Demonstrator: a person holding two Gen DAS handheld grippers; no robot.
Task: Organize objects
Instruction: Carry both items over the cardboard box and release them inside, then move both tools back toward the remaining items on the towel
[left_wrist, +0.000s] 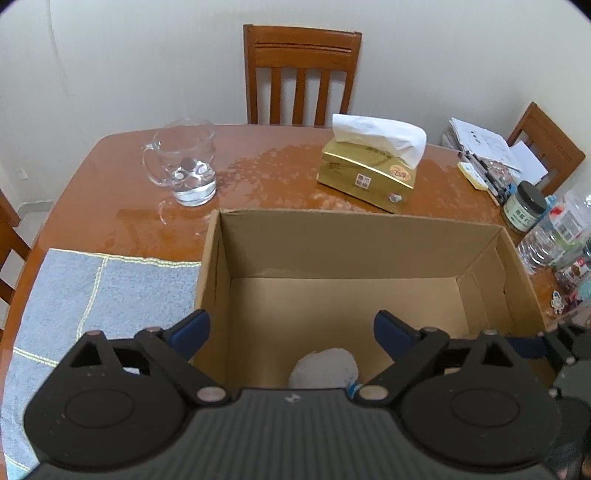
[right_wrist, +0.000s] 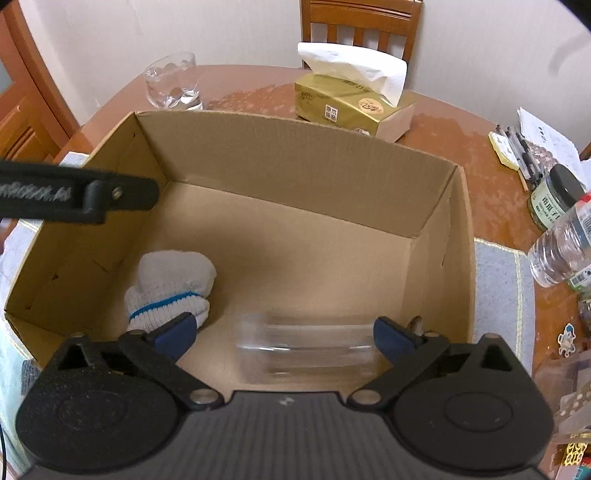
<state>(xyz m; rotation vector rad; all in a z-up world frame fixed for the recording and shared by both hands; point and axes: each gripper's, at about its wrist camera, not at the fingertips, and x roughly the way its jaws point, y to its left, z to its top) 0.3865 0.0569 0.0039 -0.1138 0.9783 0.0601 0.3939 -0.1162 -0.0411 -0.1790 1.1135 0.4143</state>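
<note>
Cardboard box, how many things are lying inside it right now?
2. A rolled grey-white knit glove with a blue stripe lies at the near left of the brown cardboard box; a blurred clear plastic bottle lies near the front. The claws may hide more.

My box (right_wrist: 295, 158): plain brown cardboard, matt, corrugated edge. Glove (right_wrist: 173, 284) inside: knitted cloth, grey-white, ribbed cuff. Beside it, clear plastic container (right_wrist: 306, 350), blurred. Table (left_wrist: 110, 177): glossy reddish wood, blotchy sheen. Mat (left_wrist: 103, 295): rough blue cloth. Jug (left_wrist: 184, 162): clear smooth glass. Tissue pack (left_wrist: 365, 173): shiny gold wrapper, soft white paper.
</note>
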